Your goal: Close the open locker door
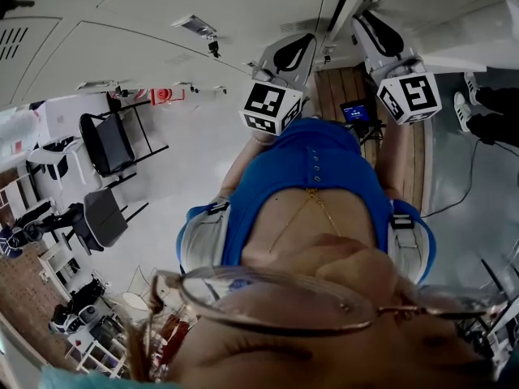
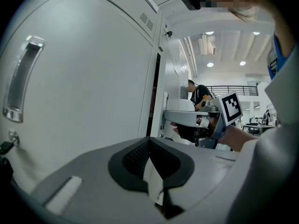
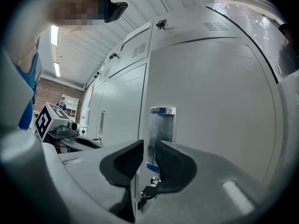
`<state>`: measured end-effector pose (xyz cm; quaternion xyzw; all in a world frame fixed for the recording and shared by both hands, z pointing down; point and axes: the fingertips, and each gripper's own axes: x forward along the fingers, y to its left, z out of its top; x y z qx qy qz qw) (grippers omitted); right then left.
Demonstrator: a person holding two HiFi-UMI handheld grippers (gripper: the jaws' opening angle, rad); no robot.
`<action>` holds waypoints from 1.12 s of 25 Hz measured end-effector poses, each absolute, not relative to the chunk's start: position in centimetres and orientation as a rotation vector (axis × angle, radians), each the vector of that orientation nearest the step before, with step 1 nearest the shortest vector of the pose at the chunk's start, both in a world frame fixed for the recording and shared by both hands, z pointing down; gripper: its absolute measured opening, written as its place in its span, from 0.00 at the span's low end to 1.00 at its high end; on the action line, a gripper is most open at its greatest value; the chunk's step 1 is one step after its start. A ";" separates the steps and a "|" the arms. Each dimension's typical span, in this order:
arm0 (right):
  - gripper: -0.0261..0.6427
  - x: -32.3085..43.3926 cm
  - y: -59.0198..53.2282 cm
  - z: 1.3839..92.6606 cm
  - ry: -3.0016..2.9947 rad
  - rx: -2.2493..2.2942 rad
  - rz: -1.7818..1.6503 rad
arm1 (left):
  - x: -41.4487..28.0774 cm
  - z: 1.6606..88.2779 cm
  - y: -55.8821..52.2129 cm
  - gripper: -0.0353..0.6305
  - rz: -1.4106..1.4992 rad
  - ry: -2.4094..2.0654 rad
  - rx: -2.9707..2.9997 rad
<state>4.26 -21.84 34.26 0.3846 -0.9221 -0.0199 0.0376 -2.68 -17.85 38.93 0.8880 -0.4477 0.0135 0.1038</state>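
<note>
Locker door: white, tall, fills the right of the right gripper view, straight ahead of that gripper. It stands slightly ajar. The left gripper view shows a dark slit between its free edge and the next locker to the left. A clear pull handle with a blue label sits upright just inside the free edge. A key hangs in the lock below it. Louvred vents in the panel above.

Right gripper: jaws apart, gap narrow. The door's free edge and handle line up in that gap; cannot tell whether a pad touches. Nothing clamped. From the left gripper view it reaches level to the door's edge, marker cube behind the jaws.

Left gripper: jaws drawn together at the tips, gripping nothing. Only a pale sliver shows between the dark pads. It faces the neighbouring locker, left of the slit and closed, with its own handle at far left.

Head view: both grippers held out side by side ahead of a blue shirt, pointing at white locker fronts. Two dark chairs far left on a pale floor.

Further off: more closed lockers run left toward a brick wall. A person in dark clothes stands far beyond the right gripper.
</note>
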 end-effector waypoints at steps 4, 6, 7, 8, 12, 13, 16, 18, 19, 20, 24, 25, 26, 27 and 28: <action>0.15 4.0 -22.8 34.3 -2.814 1.208 -0.068 | -2.7 38.9 -18.3 0.05 0.038 -1.303 2.627; 0.15 3.8 -23.3 34.3 -2.802 1.221 -0.078 | -2.7 39.0 -18.5 0.05 0.037 -1.294 2.630; 0.14 3.8 -23.5 34.3 -2.797 1.230 -0.079 | -2.7 39.0 -18.6 0.05 0.037 -1.290 2.631; 0.14 3.7 -23.7 34.3 -2.793 1.239 -0.077 | -2.7 39.1 -18.7 0.05 0.037 -1.285 2.631; 0.11 3.6 -24.6 34.2 -2.757 1.285 -0.074 | -2.8 39.0 -19.1 0.05 0.037 -1.269 2.633; 0.10 3.6 -24.7 34.2 -2.744 1.294 -0.084 | -2.8 39.0 -19.2 0.05 0.038 -1.267 2.634; 0.11 3.6 -24.9 34.2 -2.736 1.301 -0.086 | -2.8 39.1 -19.6 0.05 0.043 -1.253 2.639; 0.11 3.6 -24.9 34.2 -2.747 1.307 -0.069 | -2.7 39.1 -19.8 0.05 0.047 -1.243 2.644; 0.11 3.6 -24.9 34.2 -2.750 1.312 -0.066 | -2.7 39.2 -19.9 0.05 0.049 -1.241 2.646; 0.11 3.6 -24.9 34.2 -2.750 1.318 -0.064 | -2.6 39.2 -20.0 0.05 0.050 -1.239 2.648; 0.11 3.8 -24.9 34.2 -2.749 1.341 -0.062 | -2.3 39.2 -20.4 0.05 0.052 -1.230 2.652; 0.12 3.8 -24.9 34.2 -2.748 1.346 -0.062 | -2.3 39.2 -20.4 0.05 0.053 -1.228 2.653; 0.12 3.8 -24.9 34.2 -2.747 1.349 -0.061 | -2.2 39.2 -20.5 0.05 0.055 -1.226 2.654; 0.12 3.8 -24.9 34.2 -2.746 1.351 -0.060 | -2.2 39.2 -20.5 0.05 0.056 -1.225 2.654; 0.12 3.8 -24.9 34.2 -2.745 1.351 -0.059 | -2.1 39.2 -20.5 0.05 0.057 -1.222 2.655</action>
